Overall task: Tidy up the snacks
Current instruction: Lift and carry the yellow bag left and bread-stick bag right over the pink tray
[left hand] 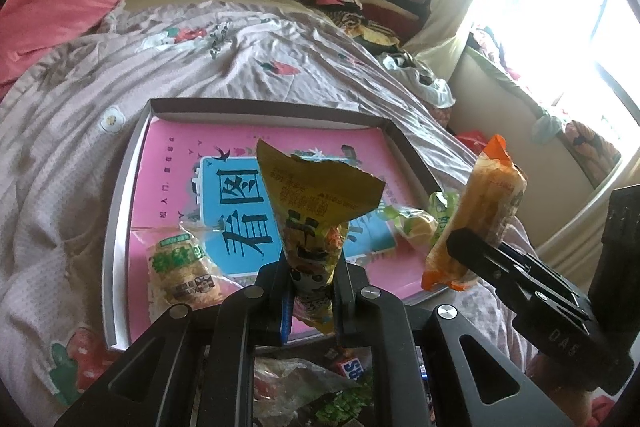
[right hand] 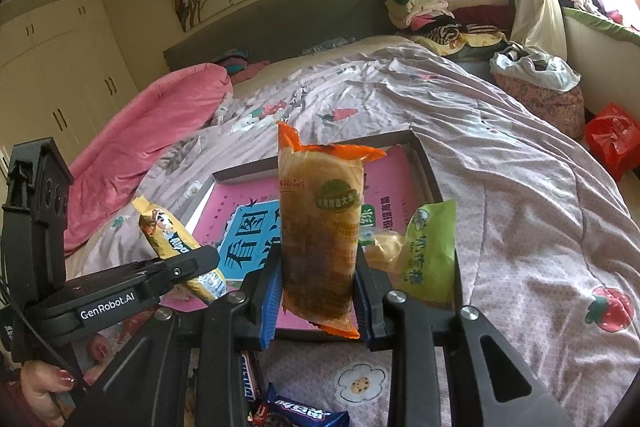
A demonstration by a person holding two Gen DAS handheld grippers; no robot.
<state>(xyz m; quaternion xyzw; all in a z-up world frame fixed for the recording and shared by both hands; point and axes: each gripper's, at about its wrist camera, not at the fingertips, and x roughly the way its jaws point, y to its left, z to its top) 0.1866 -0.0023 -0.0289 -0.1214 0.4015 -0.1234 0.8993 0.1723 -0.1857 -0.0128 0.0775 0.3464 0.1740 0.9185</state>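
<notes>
Two grippers are held over a wide bed [left hand: 100, 131] that is covered with a pale lilac quilt printed with strawberries and flowers. On the quilt lies a shallow box tray [left hand: 120, 187] with dark walls, and its floor is a pink sheet with a blue panel of large characters. Inside this tray, near its left side, rests a clear packet of pale crackers with a green label [left hand: 180, 275], and near its right side rests a light green snack bag [right hand: 430, 247] with something yellow inside. The right gripper [right hand: 318, 291] has its jaws closed on a long orange-ended snack pack [right hand: 320, 227], which stands upright above the near edge of the tray. The left gripper [left hand: 312, 291] has its jaws pressed tightly on the lower end of a yellow snack packet [left hand: 316, 195] with a torn top, also above the near part of the tray. Below the grippers, on the near side, some more wrapped snacks [right hand: 296, 415] lie in a loose heap. A hand [right hand: 44, 391] with painted nails holds the left gripper's handle.
</notes>
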